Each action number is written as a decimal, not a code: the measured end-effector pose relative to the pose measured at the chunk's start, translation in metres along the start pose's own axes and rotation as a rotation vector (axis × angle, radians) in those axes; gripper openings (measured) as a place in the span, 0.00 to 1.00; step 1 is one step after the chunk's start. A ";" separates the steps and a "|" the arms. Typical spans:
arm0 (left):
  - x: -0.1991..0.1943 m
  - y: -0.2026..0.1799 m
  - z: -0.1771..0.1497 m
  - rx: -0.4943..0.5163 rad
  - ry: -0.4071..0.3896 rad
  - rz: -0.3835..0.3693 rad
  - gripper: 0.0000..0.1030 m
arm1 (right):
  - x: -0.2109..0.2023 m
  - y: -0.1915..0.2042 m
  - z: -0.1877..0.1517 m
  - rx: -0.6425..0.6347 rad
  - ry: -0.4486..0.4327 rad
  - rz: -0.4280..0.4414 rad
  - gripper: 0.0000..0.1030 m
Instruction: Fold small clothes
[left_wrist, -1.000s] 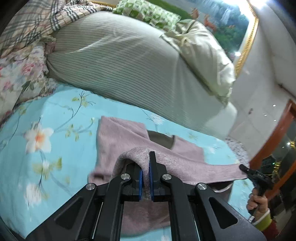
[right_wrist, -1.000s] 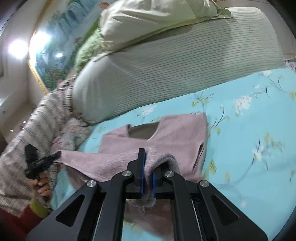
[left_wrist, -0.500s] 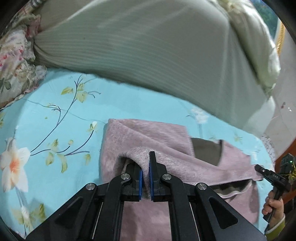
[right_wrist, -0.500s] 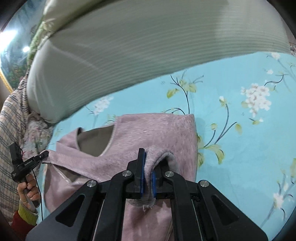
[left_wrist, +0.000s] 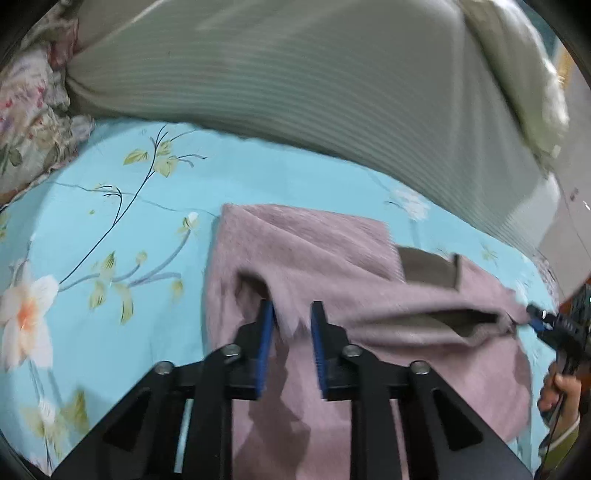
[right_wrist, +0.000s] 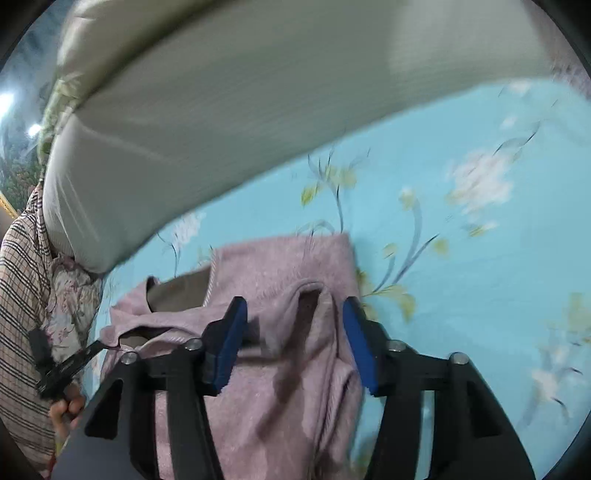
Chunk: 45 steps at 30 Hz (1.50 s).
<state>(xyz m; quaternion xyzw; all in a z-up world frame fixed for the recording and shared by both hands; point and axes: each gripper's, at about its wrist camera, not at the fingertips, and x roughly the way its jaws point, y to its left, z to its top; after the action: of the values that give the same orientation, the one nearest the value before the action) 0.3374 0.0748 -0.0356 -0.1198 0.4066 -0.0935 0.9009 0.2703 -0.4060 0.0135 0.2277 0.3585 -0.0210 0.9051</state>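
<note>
Left wrist: my left gripper (left_wrist: 291, 317) and right gripper (right_wrist: 291, 325) both stand parted, gripping nothing, straddling the mauve garment (left_wrist: 306, 254) folded on the floral sheet (left_wrist: 92, 221), so the fold rests flat.

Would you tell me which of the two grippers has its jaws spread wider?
The right gripper: its blue pads stand farther apart than the left gripper's over the pink garment.

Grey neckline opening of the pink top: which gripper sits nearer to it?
Neither clearly. The left gripper is left of the neckline, the right gripper right of it, both open over the pink top.
</note>
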 end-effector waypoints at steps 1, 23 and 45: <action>-0.006 -0.005 -0.006 0.012 0.004 -0.019 0.27 | -0.006 0.005 -0.003 -0.016 -0.006 0.002 0.55; 0.098 -0.001 0.069 -0.010 0.055 0.126 0.04 | 0.087 0.030 0.026 -0.049 0.018 -0.093 0.45; -0.002 -0.001 -0.070 -0.037 0.078 -0.011 0.11 | 0.160 0.142 -0.029 -0.307 0.315 0.104 0.42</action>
<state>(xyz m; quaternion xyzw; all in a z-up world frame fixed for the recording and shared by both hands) 0.2833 0.0647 -0.0789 -0.1350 0.4426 -0.0954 0.8813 0.3991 -0.2462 -0.0542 0.1059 0.4819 0.1166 0.8619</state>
